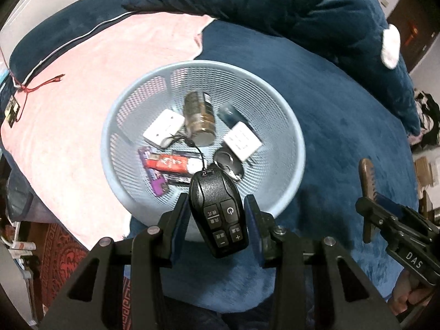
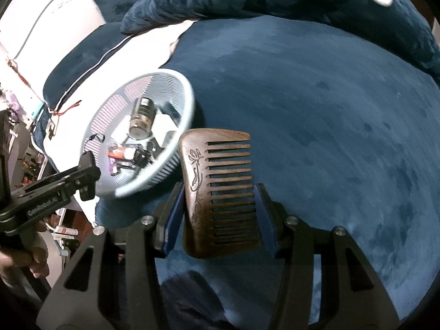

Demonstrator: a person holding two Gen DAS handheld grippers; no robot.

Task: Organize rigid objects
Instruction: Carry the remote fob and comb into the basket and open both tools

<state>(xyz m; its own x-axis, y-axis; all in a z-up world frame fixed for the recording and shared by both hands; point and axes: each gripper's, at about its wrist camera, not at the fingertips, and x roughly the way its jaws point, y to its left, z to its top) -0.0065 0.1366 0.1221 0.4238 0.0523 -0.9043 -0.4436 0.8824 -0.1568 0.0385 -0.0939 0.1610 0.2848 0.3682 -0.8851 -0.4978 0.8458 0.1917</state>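
Since the left hand-held gripper (image 1: 217,217) is clamped on the black remote (image 1: 218,217) right over the near rim of the basket (image 1: 288,126), I'd nudge it further in before letting go. The right hand-held gripper (image 2: 220,214) grips the wooden comb (image 2: 217,189), beside the basket above the blue bed (image 2: 330,110).

- The bed (image 2: 316,104) carried everything; it was covered in a plush dark-blue blanket.
- A pink towel (image 1: 90,126) lay spread over the bed's left part.
- A pale-blue mesh basket (image 1: 286,126) sat on the bed, straddling the edge where towel met blanket.
- A rumpled dark-blue plush heap (image 1: 275,8), perhaps a pillow or folded blanket, rested along the far side, with a small white patch (image 1: 390,45) on it.
- A dark-blue cushion with white piping (image 1: 55,38) lay at the far left.
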